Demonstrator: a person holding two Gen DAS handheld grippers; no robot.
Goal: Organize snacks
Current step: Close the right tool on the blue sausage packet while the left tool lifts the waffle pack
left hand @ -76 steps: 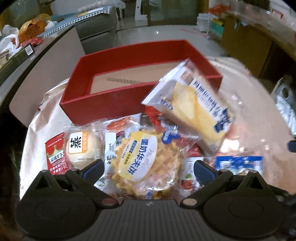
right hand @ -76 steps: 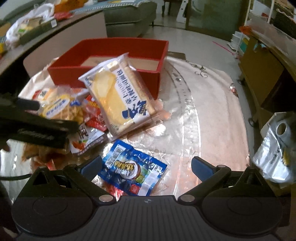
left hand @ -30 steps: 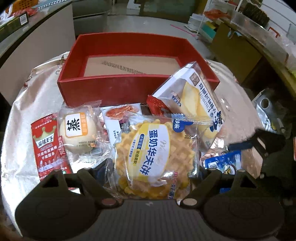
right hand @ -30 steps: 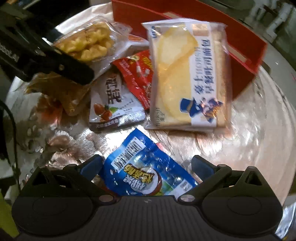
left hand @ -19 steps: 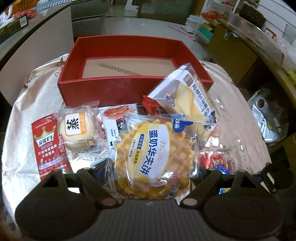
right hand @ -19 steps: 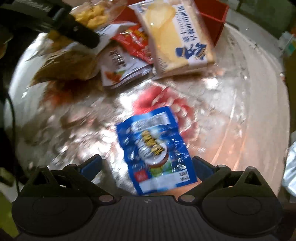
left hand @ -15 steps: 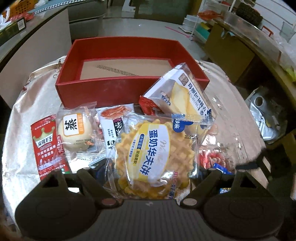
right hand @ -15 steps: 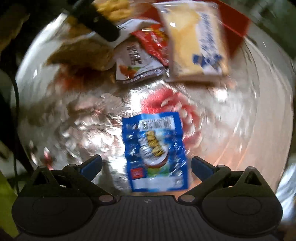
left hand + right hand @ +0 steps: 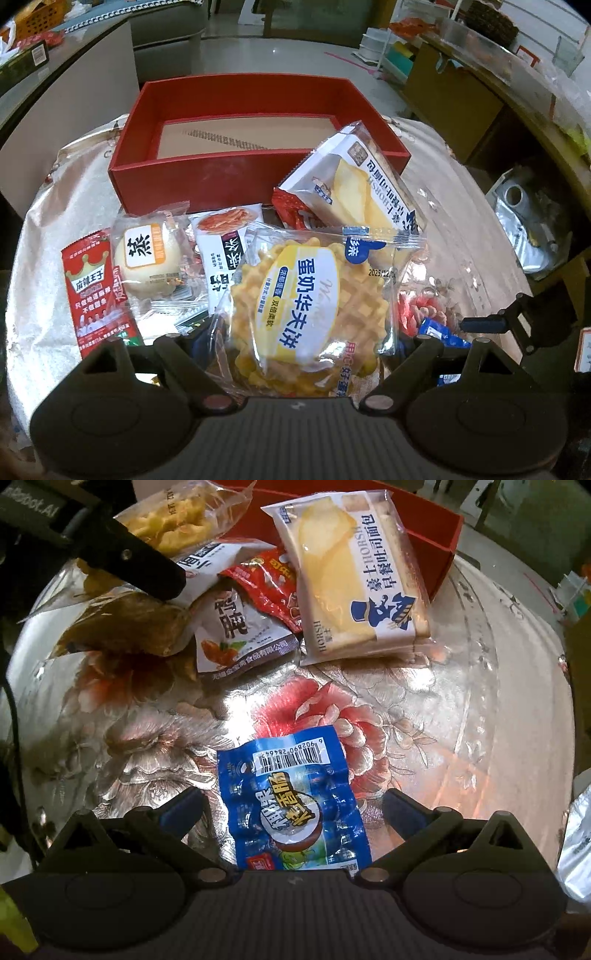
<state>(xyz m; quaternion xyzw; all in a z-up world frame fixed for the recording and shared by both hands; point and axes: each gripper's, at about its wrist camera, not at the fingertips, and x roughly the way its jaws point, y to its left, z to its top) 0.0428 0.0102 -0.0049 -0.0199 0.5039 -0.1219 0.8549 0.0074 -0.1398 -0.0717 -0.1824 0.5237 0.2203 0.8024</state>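
Observation:
My left gripper (image 9: 308, 336) is shut on a clear waffle packet (image 9: 314, 302) and holds it just above the pile; its fingertips are hidden behind the packet. Beyond stands an empty red box (image 9: 236, 177). A bread packet (image 9: 365, 188) leans on the box's front wall. In the right wrist view, my right gripper (image 9: 293, 808) is open over a blue sausage packet (image 9: 291, 805). That packet lies flat on the table between the fingers, clear of both pads. The left gripper's finger (image 9: 125, 554) shows at upper left there, carrying the waffle packet (image 9: 177, 513).
A round bun packet (image 9: 147, 254), a red strip packet (image 9: 94, 288) and a white packet (image 9: 225, 243) lie left of the waffle. A small red packet (image 9: 269, 579) lies by the bread packet (image 9: 354, 572). The shiny floral tablecloth (image 9: 480, 701) drops off at right, near a silver bag (image 9: 524, 221).
The left gripper closed on the waffle packet and raised it, then held still. The right gripper shifted over the blue packet and rolled, so the packet now lies lengthwise between its fingers.

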